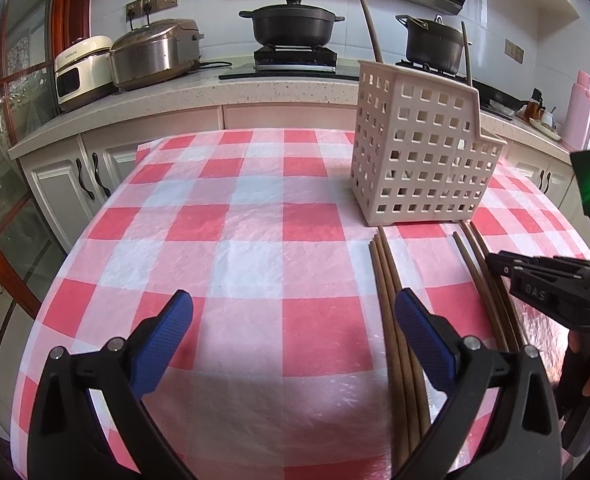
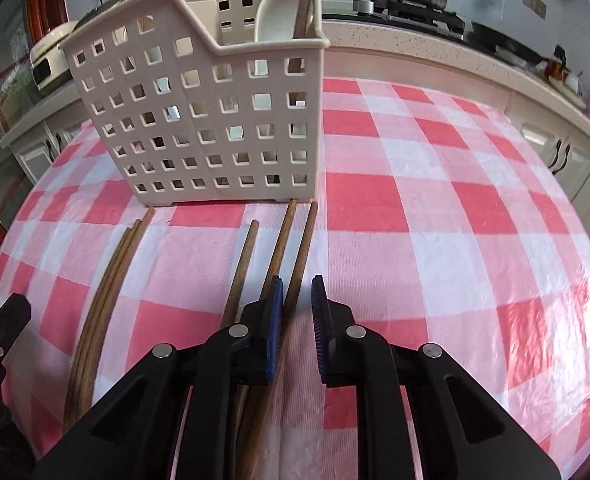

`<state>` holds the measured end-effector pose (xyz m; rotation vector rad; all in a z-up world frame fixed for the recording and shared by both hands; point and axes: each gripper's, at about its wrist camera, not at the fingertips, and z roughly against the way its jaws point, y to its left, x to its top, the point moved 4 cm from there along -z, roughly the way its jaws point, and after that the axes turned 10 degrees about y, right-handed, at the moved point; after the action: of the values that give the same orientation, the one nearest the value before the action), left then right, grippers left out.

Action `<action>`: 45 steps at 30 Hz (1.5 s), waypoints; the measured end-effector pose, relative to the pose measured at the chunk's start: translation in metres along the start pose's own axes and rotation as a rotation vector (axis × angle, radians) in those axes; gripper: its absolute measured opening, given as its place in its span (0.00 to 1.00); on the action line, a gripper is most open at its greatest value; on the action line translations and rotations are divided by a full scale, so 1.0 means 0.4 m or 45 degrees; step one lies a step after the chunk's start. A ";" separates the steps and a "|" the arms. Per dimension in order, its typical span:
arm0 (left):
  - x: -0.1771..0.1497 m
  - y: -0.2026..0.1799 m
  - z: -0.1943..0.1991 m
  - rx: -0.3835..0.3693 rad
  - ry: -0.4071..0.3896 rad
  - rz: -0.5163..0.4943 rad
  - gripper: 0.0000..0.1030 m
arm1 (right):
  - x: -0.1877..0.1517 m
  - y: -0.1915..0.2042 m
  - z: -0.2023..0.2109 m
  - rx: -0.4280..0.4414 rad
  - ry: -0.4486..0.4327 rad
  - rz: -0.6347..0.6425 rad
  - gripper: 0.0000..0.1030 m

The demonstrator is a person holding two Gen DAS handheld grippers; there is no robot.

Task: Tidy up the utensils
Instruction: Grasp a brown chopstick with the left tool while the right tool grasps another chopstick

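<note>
– Which step is this?
– Picking up: the right gripper (image 2: 297, 300) has its jaws nearly closed around the rightmost chopstick (image 2: 303, 248), though I can't quite see the pads bite. The left gripper (image 1: 293, 312) hangs wide open, empty.
– Next?
– Lift it into the holder (image 2: 199, 120) just behind the chopsticks

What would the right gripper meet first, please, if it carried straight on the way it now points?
Probably the rightmost chopstick, which already lies between the fingers of the right gripper, and the checked tablecloth under it. The utensil basket stands further on, though depth is unclear.
</note>
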<state>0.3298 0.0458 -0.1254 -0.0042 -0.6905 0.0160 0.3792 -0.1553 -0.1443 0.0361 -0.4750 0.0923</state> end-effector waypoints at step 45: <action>0.037 -0.116 -0.131 -0.072 0.262 -0.142 0.06 | -0.030 -0.057 0.024 0.143 -0.014 0.012 0.06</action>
<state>0.3750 -0.0002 -0.1560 -0.0217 -0.4847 -0.1098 0.3665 -0.1794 -0.1416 0.1445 -0.4809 0.1284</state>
